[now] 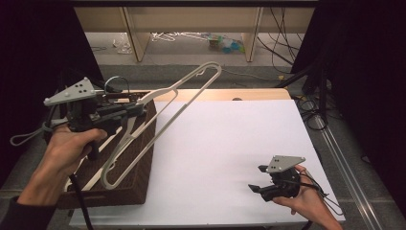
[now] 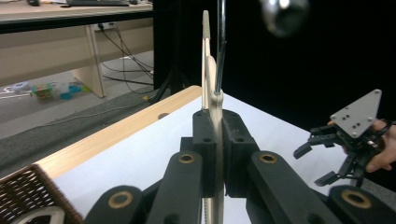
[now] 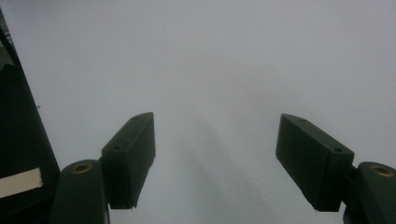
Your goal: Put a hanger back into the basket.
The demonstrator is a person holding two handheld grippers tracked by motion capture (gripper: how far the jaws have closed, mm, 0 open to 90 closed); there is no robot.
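A cream plastic hanger (image 1: pixel 210 63) slants up from the left over the table, its lower loop hanging in front of a brown wicker basket (image 1: pixel 139 158). My left gripper (image 1: pixel 141 108), held above the basket, is shut on the hanger near its neck. In the left gripper view the hanger (image 2: pixel 214 100) stands edge-on between the left gripper's (image 2: pixel 215 140) pressed pads, with its metal hook rising behind. My right gripper (image 1: pixel 256 178) rests low near the table's front right, jaws open with nothing between them. It also appears across the table (image 2: pixel 313 163) and wide open over the white surface (image 3: pixel 215 154).
The white tabletop (image 1: pixel 230 143) has a wooden far edge (image 1: pixel 225 94). More pale hanger parts (image 1: pixel 122 139) lie in the basket. Beyond the table are desk legs, cables and small clutter (image 1: pixel 225 43) on the floor. Black curtains flank both sides.
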